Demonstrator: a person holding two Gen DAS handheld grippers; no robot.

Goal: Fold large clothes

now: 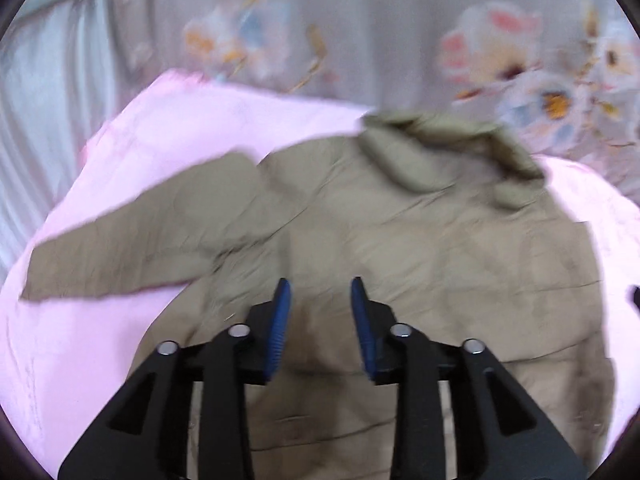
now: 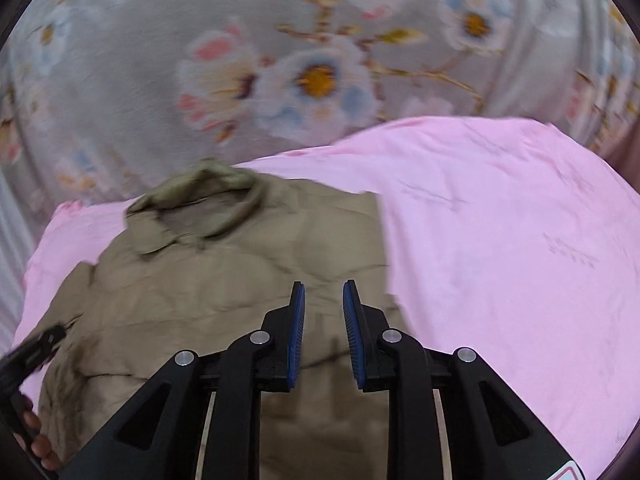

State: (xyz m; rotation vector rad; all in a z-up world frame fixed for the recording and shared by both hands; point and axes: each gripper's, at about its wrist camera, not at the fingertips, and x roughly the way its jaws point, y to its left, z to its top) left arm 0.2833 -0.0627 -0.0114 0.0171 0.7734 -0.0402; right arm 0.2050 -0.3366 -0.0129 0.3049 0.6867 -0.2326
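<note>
A khaki quilted jacket [image 1: 400,248] lies flat on a pink sheet [image 1: 120,360], collar [image 1: 440,148] at the far end. One sleeve [image 1: 120,252] stretches out to the left over the pink. My left gripper [image 1: 320,284] hovers above the jacket's lower body, open, with nothing between its blue pads. In the right wrist view the jacket [image 2: 200,288] fills the lower left and its right side ends in a straight edge against the pink sheet [image 2: 500,260]. My right gripper [image 2: 323,285] hangs over that edge, jaws a little apart and empty. The left gripper [image 2: 32,352] and a hand [image 2: 36,436] show at the lower left.
Grey floral bedding [image 2: 312,80] lies beyond the pink sheet, and it also shows as the floral bedding [image 1: 520,60] in the left wrist view. Pale striped fabric [image 1: 48,100] runs along the left side. Both views are motion-blurred.
</note>
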